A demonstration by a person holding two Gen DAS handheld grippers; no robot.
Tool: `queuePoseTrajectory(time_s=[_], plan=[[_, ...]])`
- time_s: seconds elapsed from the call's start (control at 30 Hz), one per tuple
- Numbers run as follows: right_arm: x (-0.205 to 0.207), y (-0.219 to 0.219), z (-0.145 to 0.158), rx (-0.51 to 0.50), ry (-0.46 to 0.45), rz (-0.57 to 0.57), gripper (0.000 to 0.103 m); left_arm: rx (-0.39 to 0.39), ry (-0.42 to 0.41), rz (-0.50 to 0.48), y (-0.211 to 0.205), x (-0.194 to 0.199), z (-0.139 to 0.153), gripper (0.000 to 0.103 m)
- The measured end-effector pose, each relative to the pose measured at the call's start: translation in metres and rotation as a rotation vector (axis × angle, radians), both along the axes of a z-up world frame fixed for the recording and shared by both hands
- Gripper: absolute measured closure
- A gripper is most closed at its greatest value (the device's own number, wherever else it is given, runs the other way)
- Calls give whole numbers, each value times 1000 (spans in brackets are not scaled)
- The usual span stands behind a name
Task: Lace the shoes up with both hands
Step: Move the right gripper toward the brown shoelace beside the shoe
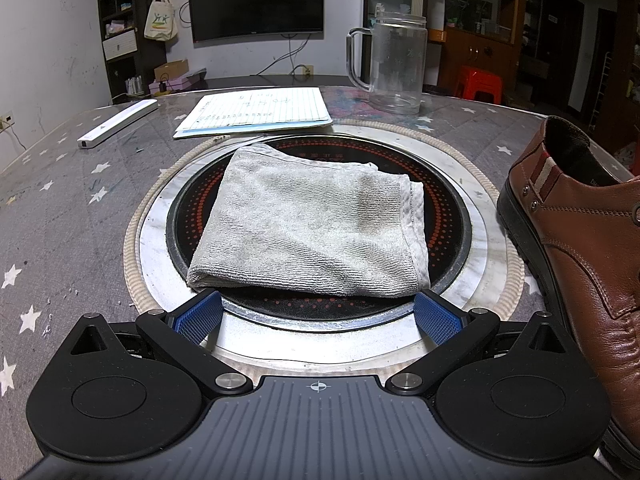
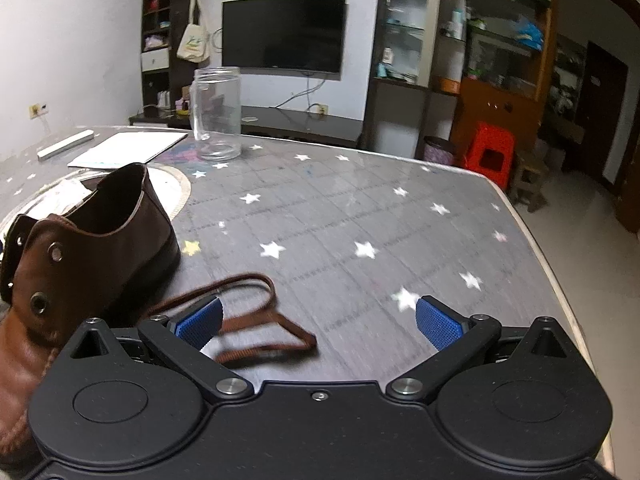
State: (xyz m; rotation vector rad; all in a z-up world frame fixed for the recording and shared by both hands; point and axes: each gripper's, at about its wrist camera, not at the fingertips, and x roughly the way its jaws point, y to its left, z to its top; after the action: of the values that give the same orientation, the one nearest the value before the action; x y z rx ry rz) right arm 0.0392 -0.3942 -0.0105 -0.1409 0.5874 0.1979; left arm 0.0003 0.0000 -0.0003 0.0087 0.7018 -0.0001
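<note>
A brown leather shoe (image 1: 576,240) stands at the right edge of the left wrist view, heel away from me. The same shoe (image 2: 80,240) fills the left of the right wrist view, its metal eyelets showing and no lace through them. A loose brown shoelace (image 2: 260,320) lies in loops on the table beside the shoe. My left gripper (image 1: 318,314) is open, left of the shoe, its blue pads (image 1: 198,316) wide apart in front of a folded towel. My right gripper (image 2: 318,322) is open just behind the lace, with nothing held.
A grey folded towel (image 1: 308,232) lies on a round black cooktop (image 1: 444,200) set in the star-patterned table (image 2: 360,220). Behind are a lined paper pad (image 1: 256,112), a white bar (image 1: 118,123) and a clear glass jar (image 1: 396,64). The table's right edge (image 2: 560,256) drops to the floor.
</note>
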Motion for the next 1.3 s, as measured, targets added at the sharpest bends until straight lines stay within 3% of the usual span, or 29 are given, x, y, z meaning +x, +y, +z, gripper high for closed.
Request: queuePoseTrajectory(time_s=[0.27,0.57,1.0,1.3], plan=[[18,7,-12,-103,26,2,0,0,0,0,0,0,0,0],[12,13,-23,-176,45,-20,0,0,0,0,0,0,0,0],[8,13,-6,-173,-10,-31,0,0,0,0,0,0,0,0],[17,27,-3,-148,-9,29,0,0,0,0,0,0,0,0]])
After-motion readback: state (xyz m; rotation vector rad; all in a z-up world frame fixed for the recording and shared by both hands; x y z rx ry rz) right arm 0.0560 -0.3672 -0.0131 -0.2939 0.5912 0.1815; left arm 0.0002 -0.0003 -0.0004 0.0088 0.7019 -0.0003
